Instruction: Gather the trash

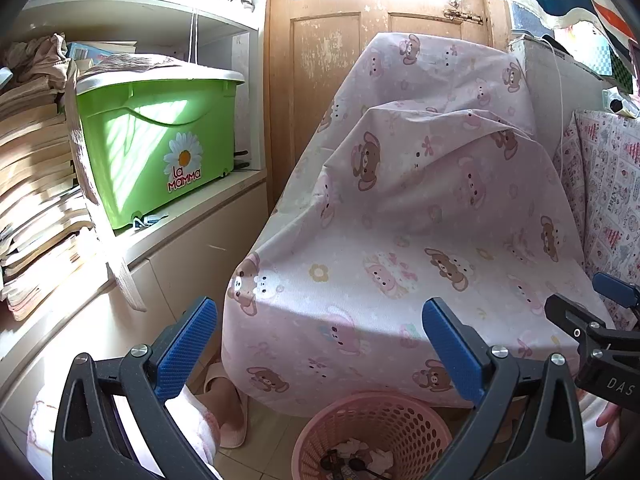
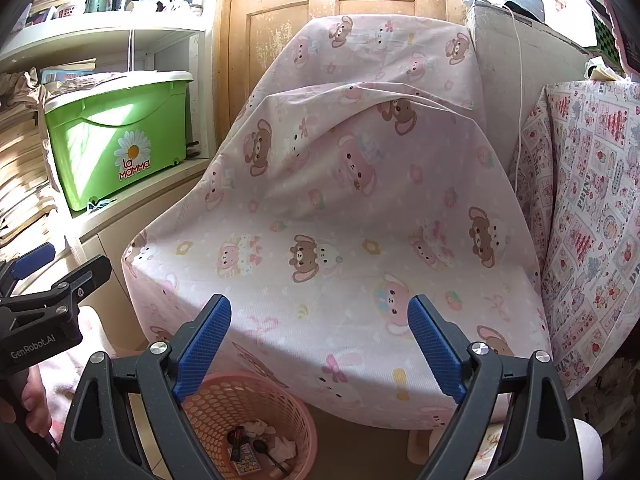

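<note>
A pink perforated waste basket [image 1: 372,436] [image 2: 256,420] stands on the floor in front of a chair under a pink bear-print cloth [image 1: 400,220] [image 2: 340,200]. Inside the basket lie crumpled tissues [image 2: 260,429], a dark spoon [image 2: 268,454], a small printed packet [image 2: 246,458] and other scraps [image 1: 352,456]. My left gripper [image 1: 320,344] is open with nothing between its blue pads, held above and behind the basket. My right gripper [image 2: 320,340] is also open and holds nothing, over the chair's front edge, with the basket below its left finger.
A white shelf unit at the left bears a green lidded box [image 1: 160,140] [image 2: 116,136] and stacked books [image 1: 36,200]. A worn wooden door [image 1: 340,60] stands behind the chair. Patterned bedding [image 2: 592,220] lies to the right. A slippered foot [image 1: 228,404] is beside the basket.
</note>
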`<state>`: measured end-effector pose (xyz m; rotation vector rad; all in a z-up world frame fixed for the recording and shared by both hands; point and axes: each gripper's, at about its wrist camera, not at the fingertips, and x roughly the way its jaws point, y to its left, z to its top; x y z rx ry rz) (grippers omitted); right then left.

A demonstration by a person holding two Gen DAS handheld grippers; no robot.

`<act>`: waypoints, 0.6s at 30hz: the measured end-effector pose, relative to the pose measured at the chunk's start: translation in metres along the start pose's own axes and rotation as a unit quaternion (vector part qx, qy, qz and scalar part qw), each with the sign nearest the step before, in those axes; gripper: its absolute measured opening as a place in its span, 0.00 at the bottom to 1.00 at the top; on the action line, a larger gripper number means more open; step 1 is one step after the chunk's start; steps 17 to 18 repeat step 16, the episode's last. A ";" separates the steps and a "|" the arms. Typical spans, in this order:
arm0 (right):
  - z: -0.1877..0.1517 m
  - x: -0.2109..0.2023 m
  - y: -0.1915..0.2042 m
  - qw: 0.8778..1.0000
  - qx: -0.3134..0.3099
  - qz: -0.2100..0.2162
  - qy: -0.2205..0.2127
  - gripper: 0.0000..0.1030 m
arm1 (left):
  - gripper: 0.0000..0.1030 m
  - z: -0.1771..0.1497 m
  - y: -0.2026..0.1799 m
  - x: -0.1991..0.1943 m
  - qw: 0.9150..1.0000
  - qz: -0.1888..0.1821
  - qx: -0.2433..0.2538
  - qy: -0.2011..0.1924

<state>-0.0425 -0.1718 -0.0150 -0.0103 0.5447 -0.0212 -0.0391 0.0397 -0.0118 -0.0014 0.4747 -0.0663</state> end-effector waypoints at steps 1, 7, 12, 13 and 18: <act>0.000 0.000 0.000 1.000 0.000 0.001 0.000 0.89 | 0.99 0.000 0.000 0.001 1.000 0.000 0.000 0.001; 0.000 -0.001 0.000 1.000 0.003 0.000 -0.001 0.89 | 0.99 0.000 -0.002 0.002 1.000 -0.001 0.002 0.006; 0.000 -0.001 -0.001 1.000 0.003 -0.001 -0.002 0.89 | 0.99 -0.001 -0.003 0.003 1.000 0.001 0.005 0.006; 0.000 -0.002 -0.001 1.000 0.004 -0.002 -0.002 0.89 | 0.99 -0.001 -0.003 0.003 1.000 0.001 0.005 0.006; -0.001 -0.002 -0.001 1.000 0.006 -0.004 -0.002 0.89 | 0.99 -0.001 -0.003 0.003 1.000 0.000 0.003 0.008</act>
